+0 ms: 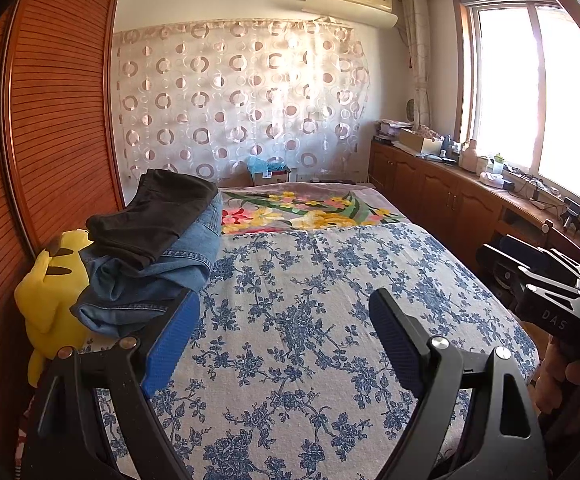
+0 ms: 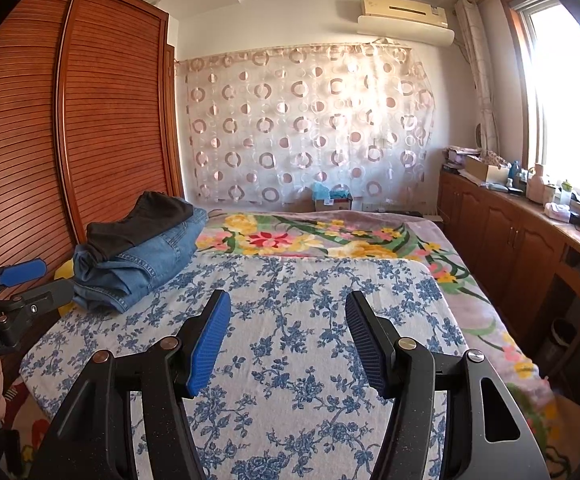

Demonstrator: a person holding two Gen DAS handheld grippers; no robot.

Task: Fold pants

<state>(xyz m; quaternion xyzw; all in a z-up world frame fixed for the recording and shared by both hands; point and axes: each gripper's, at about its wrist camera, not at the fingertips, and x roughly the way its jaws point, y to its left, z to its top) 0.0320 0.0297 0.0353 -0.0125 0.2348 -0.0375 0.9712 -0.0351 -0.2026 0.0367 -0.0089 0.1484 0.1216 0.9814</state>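
Observation:
A stack of folded pants lies at the left side of the bed: black pants (image 1: pixel 157 216) (image 2: pixel 141 220) on top of blue jeans (image 1: pixel 149 280) (image 2: pixel 145 264). My left gripper (image 1: pixel 285 336) is open and empty, held above the blue-flowered sheet (image 1: pixel 310 340), with the stack just beyond its left finger. My right gripper (image 2: pixel 287 340) is open and empty over the same sheet (image 2: pixel 290 380), to the right of the stack. Each gripper shows at the edge of the other's view: the right one (image 1: pixel 546 280), the left one (image 2: pixel 21 280).
A yellow plush toy (image 1: pixel 49 296) sits between the jeans and the wooden wardrobe (image 1: pixel 49 120). A flowered blanket (image 2: pixel 310 240) covers the far half of the bed. Low wooden cabinets (image 1: pixel 450 192) with clutter run under the window on the right.

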